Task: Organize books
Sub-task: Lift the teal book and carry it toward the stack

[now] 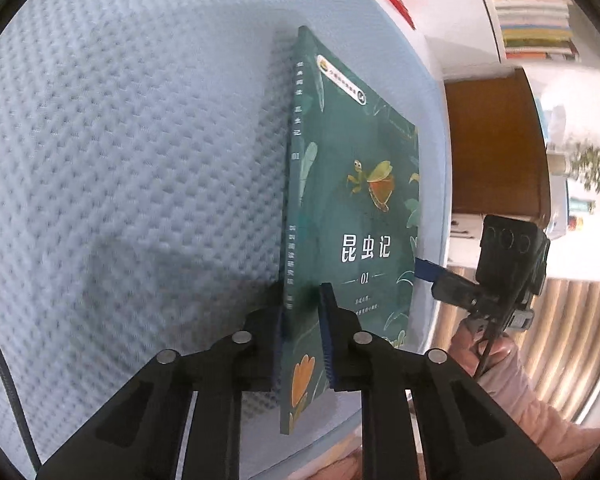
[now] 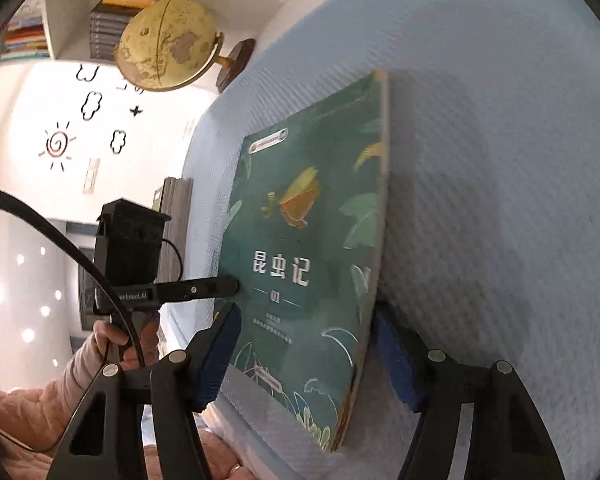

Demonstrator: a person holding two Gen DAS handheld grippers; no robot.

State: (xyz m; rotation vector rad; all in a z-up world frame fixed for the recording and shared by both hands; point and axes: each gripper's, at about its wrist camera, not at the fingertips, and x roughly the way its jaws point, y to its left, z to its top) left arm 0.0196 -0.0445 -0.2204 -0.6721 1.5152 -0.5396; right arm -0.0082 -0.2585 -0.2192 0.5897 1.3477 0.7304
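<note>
A green picture book (image 1: 356,208) with white title characters and a mantis drawing stands tilted on a pale blue quilted mattress (image 1: 120,160). My left gripper (image 1: 302,304) is shut on the book near its spine, one pad behind it and one on the cover. From the right, my right gripper (image 1: 432,276) reaches the book's page edge. In the right wrist view the book (image 2: 312,240) sits between the wide jaws of my right gripper (image 2: 308,356); its blue pads (image 2: 220,352) stand clear of the covers. My left gripper (image 2: 228,288) touches the book's left side.
A yellow globe (image 2: 168,44) stands beyond the mattress corner. Shelves of books (image 1: 536,12) line the wall, and a grey stack (image 2: 176,220) rests by the mattress edge. A brown wooden panel (image 1: 496,140) is off the mattress's right side. Pink sleeves (image 2: 60,396) hold the grippers.
</note>
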